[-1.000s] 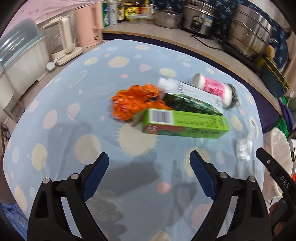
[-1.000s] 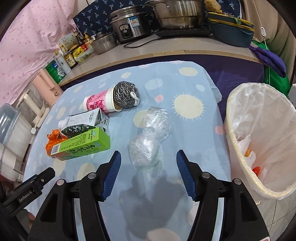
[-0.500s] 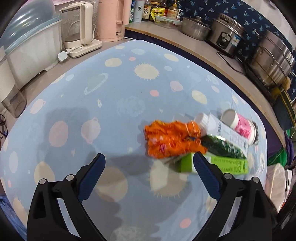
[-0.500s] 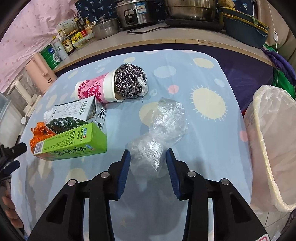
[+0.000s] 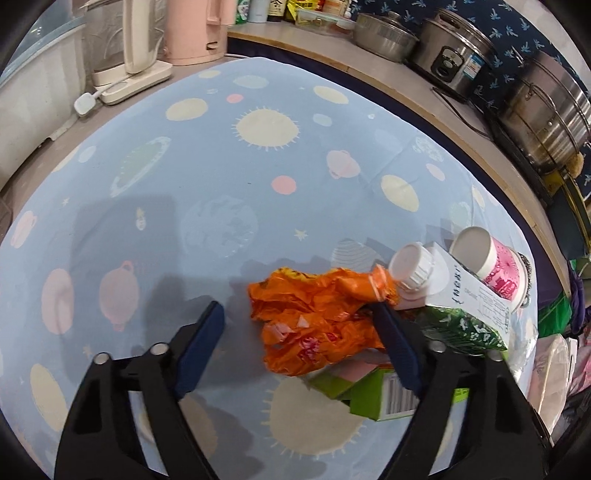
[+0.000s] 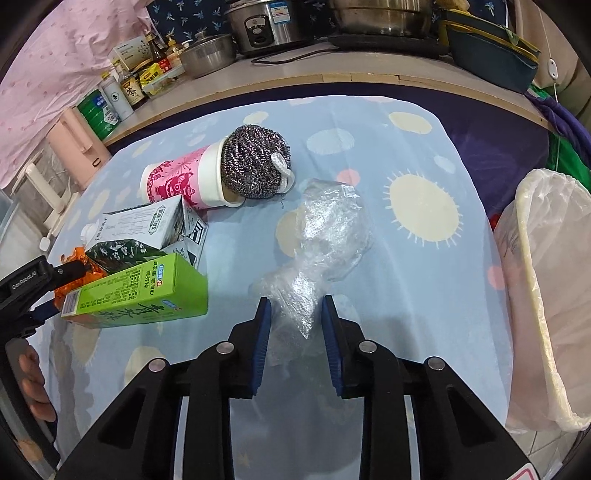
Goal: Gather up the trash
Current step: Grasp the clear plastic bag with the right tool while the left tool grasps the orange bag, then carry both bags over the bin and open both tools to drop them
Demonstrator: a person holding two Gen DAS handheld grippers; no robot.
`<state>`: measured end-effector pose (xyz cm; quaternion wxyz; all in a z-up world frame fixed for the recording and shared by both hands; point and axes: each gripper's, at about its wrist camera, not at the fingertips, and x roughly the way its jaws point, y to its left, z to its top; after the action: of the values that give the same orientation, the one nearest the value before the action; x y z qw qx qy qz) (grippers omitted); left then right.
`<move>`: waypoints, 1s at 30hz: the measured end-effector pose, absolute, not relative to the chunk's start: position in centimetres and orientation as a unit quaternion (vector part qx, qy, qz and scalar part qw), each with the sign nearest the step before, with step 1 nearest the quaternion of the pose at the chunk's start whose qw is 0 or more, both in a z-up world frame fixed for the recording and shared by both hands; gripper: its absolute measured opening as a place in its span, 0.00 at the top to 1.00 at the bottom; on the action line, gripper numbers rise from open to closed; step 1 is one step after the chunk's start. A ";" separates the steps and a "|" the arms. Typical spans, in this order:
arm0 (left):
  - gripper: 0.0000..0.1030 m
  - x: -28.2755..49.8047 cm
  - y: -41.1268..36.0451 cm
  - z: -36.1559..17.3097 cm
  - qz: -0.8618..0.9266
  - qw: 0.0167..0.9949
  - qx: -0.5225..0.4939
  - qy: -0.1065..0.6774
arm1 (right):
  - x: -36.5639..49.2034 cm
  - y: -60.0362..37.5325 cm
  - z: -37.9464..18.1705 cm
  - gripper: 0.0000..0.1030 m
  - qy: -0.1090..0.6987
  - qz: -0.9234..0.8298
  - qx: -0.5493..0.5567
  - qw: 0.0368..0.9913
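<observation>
A crumpled orange wrapper [image 5: 317, 317] lies on the blue tablecloth [image 5: 221, 166] between the fingers of my left gripper [image 5: 297, 314]. Its jaws are closing; the right pad is at the wrapper's edge and the left pad stands clear of it. A clear plastic bag [image 6: 328, 229] lies in front of my right gripper [image 6: 295, 306], whose closing jaws pinch the bag's near end. A green carton [image 6: 136, 291], a milk carton [image 6: 140, 225] and a pink cup [image 6: 177, 181] with a steel scourer [image 6: 255, 162] lie beside them.
A bin with a white liner [image 6: 546, 295] stands off the table's right edge. A kettle [image 5: 136, 40], a pink flask [image 5: 192, 29], a rice cooker [image 5: 454, 59] and pots line the counter behind. A person's hand [image 6: 33, 387] shows at far left.
My left gripper swung left from the green carton to the orange wrapper and its jaws narrowed. My right gripper came down on the clear bag and its jaws closed in, squeezing the bag.
</observation>
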<state>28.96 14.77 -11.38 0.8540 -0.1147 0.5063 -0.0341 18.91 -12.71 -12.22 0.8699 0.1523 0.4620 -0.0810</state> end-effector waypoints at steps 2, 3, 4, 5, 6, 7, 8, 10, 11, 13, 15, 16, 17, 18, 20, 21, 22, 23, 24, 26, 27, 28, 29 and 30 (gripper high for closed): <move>0.44 29.0 14.3 -11.2 -0.044 0.855 -0.109 0.505 | 18.9 -12.7 -12.2 0.75 0.462 -0.081 0.152 0.870; 0.45 28.9 14.0 -11.0 -0.043 0.857 -0.104 0.503 | 18.9 -12.7 -12.2 0.75 0.462 -0.080 0.152 0.870; 0.53 28.7 13.9 -10.8 -0.045 0.858 -0.104 0.501 | 18.9 -12.7 -12.1 0.75 0.462 -0.080 0.153 0.870; 0.55 28.6 13.8 -10.7 -0.045 0.859 -0.102 0.499 | 18.9 -12.7 -12.1 0.76 0.461 -0.078 0.153 0.870; 0.56 28.5 13.9 -10.5 -0.048 0.859 -0.104 0.498 | 18.8 -12.6 -11.9 0.78 0.461 -0.077 0.152 0.871; 0.62 28.4 13.9 -10.4 -0.047 0.859 -0.105 0.498 | 18.8 -12.6 -11.8 0.79 0.460 -0.075 0.152 0.872; 0.63 28.3 14.0 -10.2 -0.046 0.860 -0.106 0.496 | 18.6 -12.5 -11.6 0.80 0.458 -0.074 0.152 0.873; 0.64 28.0 14.2 -9.7 -0.045 0.862 -0.109 0.494 | 18.3 -12.4 -11.1 0.82 0.453 -0.072 0.151 0.876; 0.77 27.8 14.3 -9.4 -0.044 0.863 -0.109 0.491 | 18.2 -12.4 -10.8 0.84 0.450 -0.070 0.151 0.877; 0.78 27.5 14.6 -8.8 -0.041 0.864 -0.110 0.489 | 17.8 -12.3 -10.1 0.85 0.443 -0.067 0.153 0.881; 0.78 27.0 14.9 -8.1 -0.040 0.867 -0.112 0.483 | 17.3 -12.3 -9.4 0.86 0.435 -0.063 0.155 0.885; 0.78 26.7 15.0 -7.7 -0.038 0.870 -0.111 0.478 | 17.1 -12.3 -9.0 0.86 0.430 -0.062 0.156 0.887; 0.79 26.4 15.1 -7.3 -0.038 0.873 -0.111 0.474 | 16.8 -12.3 -8.6 0.86 0.426 -0.060 0.156 0.889; 0.79 26.0 15.1 -6.8 -0.037 0.875 -0.109 0.469 | 16.6 -12.3 -8.2 0.86 0.423 -0.059 0.157 0.891; 0.79 25.3 15.1 -5.7 -0.039 0.880 -0.109 0.461 | 16.0 -12.5 -7.3 0.86 0.413 -0.056 0.160 0.895; 0.79 25.0 15.2 -5.1 -0.039 0.882 -0.109 0.457 | 15.7 -12.6 -6.8 0.86 0.407 -0.054 0.161 0.897; 0.79 24.5 15.1 -4.5 -0.039 0.885 -0.108 0.452 | 15.4 -12.7 -6.4 0.86 0.403 -0.054 0.162 0.899; 0.79 24.1 15.0 -3.8 -0.039 0.888 -0.107 0.445 | 15.0 -12.9 -5.9 0.86 0.397 -0.053 0.164 0.901; 0.79 23.7 14.9 -3.2 -0.040 0.891 -0.106 0.439 | 14.6 -13.1 -5.4 0.86 0.391 -0.052 0.167 0.904; 0.79 23.0 14.4 -1.7 -0.048 0.897 -0.106 0.427 | 13.7 -13.5 -4.5 0.86 0.382 -0.053 0.171 0.907; 0.79 22.6 14.2 -1.2 -0.052 0.899 -0.107 0.423 | 13.3 -13.9 -4.2 0.86 0.377 -0.054 0.173 0.908; 0.79 22.2 13.8 -0.5 -0.057 0.901 -0.106 0.417 | 12.9 -14.2 -3.8 0.86 0.372 -0.055 0.175 0.910; 0.79 21.9 13.3 0.0 -0.062 0.903 -0.104 0.412 | 12.4 -14.5 -3.5 0.86 0.368 -0.056 0.178 0.911; 0.79 21.4 12.7 0.7 -0.069 0.905 -0.102 0.407 | 12.0 -14.9 -3.2 0.86 0.364 -0.058 0.181 0.912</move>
<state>21.38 12.69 0.70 0.9052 -0.1021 0.4068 -0.0694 11.99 -14.89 -3.22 0.9120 0.1806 0.3637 -0.0575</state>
